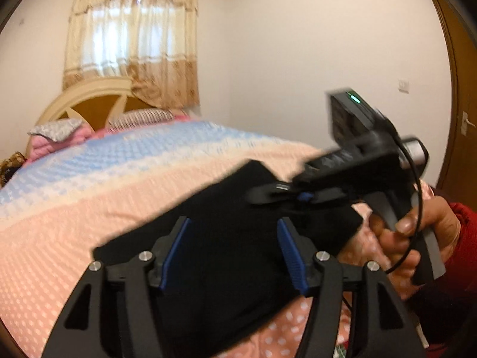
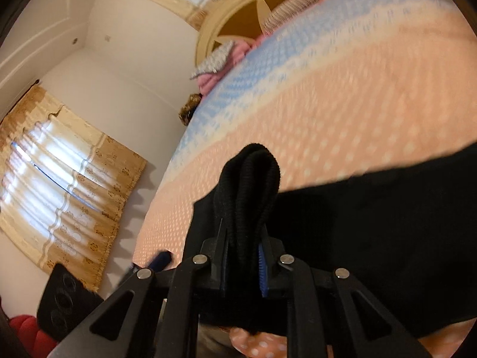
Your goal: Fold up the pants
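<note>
Presently catalogued: one pair of black knit fabric pants (image 1: 226,238), lying on the near part of the bed and lifted at one edge.

Holding: the right gripper (image 2: 243,256), a black two-finger tool with blue ribbed pads, had its fingers closed tight on a bunched ridge of the pants' ribbed edge (image 2: 253,185), which rose in a doubled loop above the fingertips. That hold appeared meant to carry the edge over the rest of the cloth for a fold. In the left wrist view the right tool's tip (image 1: 286,195) sat at the far side of the cloth, held by a bare hand (image 1: 417,238) in a red sleeve.

The left gripper (image 1: 232,250), of the same make, stood with its fingers spread wide apart over the middle of the pants, gripping nothing; whether its pads touched the cloth could not be told. It seemed placed to press down or pin the lower layer.

Support: a quilted bedspread in peach with pale dots and a blue band (image 1: 89,194).

Surroundings: pink bedding with a grey patterned cloth on it (image 1: 59,137) at the arched cream-and-brown headboard (image 1: 89,101); beige patterned curtains (image 1: 134,38); a brown wooden door (image 1: 462,119). All stood well apart from the pants; nothing lay in the fold's way. Both views were blurred.
</note>
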